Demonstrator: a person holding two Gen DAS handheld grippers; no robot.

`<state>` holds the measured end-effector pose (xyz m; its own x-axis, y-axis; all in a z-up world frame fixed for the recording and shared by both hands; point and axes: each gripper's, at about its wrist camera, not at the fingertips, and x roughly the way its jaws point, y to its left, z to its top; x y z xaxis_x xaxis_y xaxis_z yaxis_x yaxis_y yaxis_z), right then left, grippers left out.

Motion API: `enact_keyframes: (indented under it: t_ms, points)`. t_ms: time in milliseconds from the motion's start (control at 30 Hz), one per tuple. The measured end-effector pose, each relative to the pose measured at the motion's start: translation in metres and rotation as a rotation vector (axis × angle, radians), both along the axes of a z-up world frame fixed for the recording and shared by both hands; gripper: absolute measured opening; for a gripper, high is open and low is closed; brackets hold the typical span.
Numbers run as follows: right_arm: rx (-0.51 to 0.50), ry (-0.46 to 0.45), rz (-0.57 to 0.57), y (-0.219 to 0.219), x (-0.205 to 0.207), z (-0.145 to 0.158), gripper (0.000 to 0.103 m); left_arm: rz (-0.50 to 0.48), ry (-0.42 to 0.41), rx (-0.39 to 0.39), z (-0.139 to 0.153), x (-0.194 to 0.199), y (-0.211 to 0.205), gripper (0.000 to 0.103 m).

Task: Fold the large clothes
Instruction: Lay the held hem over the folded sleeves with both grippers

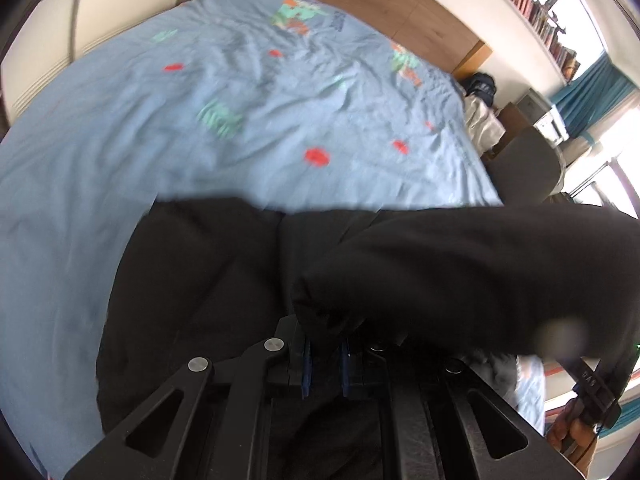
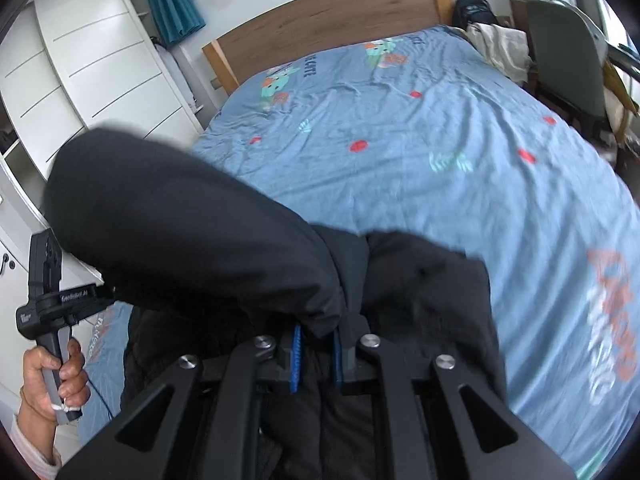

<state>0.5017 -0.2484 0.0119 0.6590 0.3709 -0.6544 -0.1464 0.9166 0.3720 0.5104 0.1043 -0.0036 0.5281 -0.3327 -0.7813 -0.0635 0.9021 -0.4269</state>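
Left tool point(image 1: 325, 354) and right tool point(image 2: 317, 354) are each clamped on the black garment point(image 1: 440, 272), which is bunched directly over the fingertips and held above the blue bed point(image 1: 248, 120); wooden headboard point(image 2: 320, 16) beyond.

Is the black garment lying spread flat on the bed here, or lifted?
Lifted. Both tongs, left and right, are shut on the black garment, which hangs bunched above the blue bed.
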Motion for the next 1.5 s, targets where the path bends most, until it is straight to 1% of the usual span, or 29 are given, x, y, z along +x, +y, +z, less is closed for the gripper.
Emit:
enact_keyframes:
  t_ms: [133, 200, 300, 367, 400, 467, 533, 567, 600, 667, 700, 733, 767, 800, 833, 900, 967, 1033, 1100, 1167, 1200, 1233, 1267, 1300, 1400, 1500]
  points:
    - [0.033, 0.051, -0.041, -0.009, -0.019, -0.036, 0.012, 0.026, 0.035, 0.029, -0.032, -0.023, 0.005, 0.010]
    - [0.055, 0.072, -0.056, -0.013, -0.023, -0.048, 0.012, 0.037, 0.057, 0.044, -0.048, -0.031, 0.006, 0.008]
    - [0.075, 0.083, -0.060, -0.018, -0.027, -0.054, 0.015, 0.045, 0.048, 0.037, -0.052, -0.041, 0.010, 0.008]
    - [0.065, 0.083, -0.052, -0.018, -0.030, -0.053, 0.015, 0.048, 0.046, 0.037, -0.050, -0.046, 0.011, 0.009]
    - [0.051, 0.085, -0.047, -0.018, -0.032, -0.052, 0.017, 0.048, 0.047, 0.039, -0.048, -0.050, 0.013, 0.011]
    - [0.028, 0.091, -0.045, -0.019, -0.035, -0.049, 0.020, 0.055, 0.051, 0.052, -0.043, -0.055, 0.016, 0.019]
    - [0.006, 0.092, -0.042, -0.021, -0.042, -0.046, 0.021, 0.066, 0.039, 0.072, -0.032, -0.068, 0.020, 0.039]
    - [-0.010, 0.089, -0.043, -0.023, -0.046, -0.043, 0.021, 0.069, 0.029, 0.079, -0.028, -0.072, 0.022, 0.043]
    - [-0.028, 0.085, -0.047, -0.025, -0.051, -0.038, 0.023, 0.064, 0.008, 0.085, -0.019, -0.077, 0.024, 0.044]
    - [-0.042, 0.062, -0.049, -0.030, -0.060, -0.024, 0.030, 0.042, -0.032, 0.093, 0.000, -0.083, 0.025, 0.046]
    - [-0.041, 0.037, -0.047, -0.031, -0.065, -0.013, 0.041, 0.037, -0.045, 0.097, 0.006, -0.082, 0.024, 0.048]
    - [-0.044, 0.015, -0.045, -0.031, -0.066, -0.003, 0.055, 0.026, -0.070, 0.100, 0.019, -0.081, 0.022, 0.053]
    - [-0.045, -0.007, -0.041, -0.030, -0.067, 0.007, 0.061, 0.018, -0.084, 0.098, 0.026, -0.078, 0.020, 0.057]
    - [-0.042, -0.035, -0.026, -0.027, -0.066, 0.020, 0.064, 0.011, -0.098, 0.096, 0.034, -0.074, 0.017, 0.061]
    - [-0.038, -0.049, -0.009, -0.023, -0.063, 0.029, 0.064, 0.000, -0.114, 0.096, 0.042, -0.068, 0.011, 0.063]
    - [-0.037, -0.069, 0.032, -0.011, -0.056, 0.041, 0.065, -0.027, -0.135, 0.100, 0.051, -0.055, -0.001, 0.064]
    - [-0.052, -0.087, 0.082, 0.007, -0.046, 0.048, 0.065, -0.066, -0.145, 0.105, 0.053, -0.039, -0.018, 0.066]
    - [-0.060, -0.100, 0.134, 0.025, -0.038, 0.048, 0.065, -0.087, -0.146, 0.112, 0.048, -0.028, -0.031, 0.066]
    - [-0.083, -0.107, 0.187, 0.045, -0.029, 0.040, 0.065, -0.108, -0.146, 0.108, 0.039, -0.021, -0.040, 0.066]
    - [-0.111, -0.107, 0.227, 0.060, -0.025, 0.030, 0.065, -0.138, -0.139, 0.106, 0.022, -0.016, -0.051, 0.066]
    - [-0.131, -0.105, 0.250, 0.066, -0.023, 0.022, 0.065, -0.146, -0.137, 0.119, 0.018, -0.017, -0.055, 0.068]
    - [-0.147, -0.102, 0.263, 0.070, -0.022, 0.014, 0.065, -0.159, -0.133, 0.154, 0.007, -0.018, -0.059, 0.068]
    - [-0.162, -0.096, 0.272, 0.071, -0.023, 0.006, 0.065, -0.169, -0.128, 0.180, -0.001, -0.019, -0.062, 0.068]
    - [-0.185, -0.076, 0.278, 0.070, -0.022, -0.008, 0.065, -0.182, -0.112, 0.199, -0.017, -0.019, -0.064, 0.068]
    - [-0.208, -0.043, 0.282, 0.059, -0.022, -0.042, 0.065, -0.180, -0.118, 0.176, -0.044, -0.025, -0.057, 0.068]
    - [-0.193, -0.040, 0.292, 0.048, -0.025, -0.065, 0.065, -0.184, -0.134, 0.194, -0.059, -0.031, -0.059, 0.068]
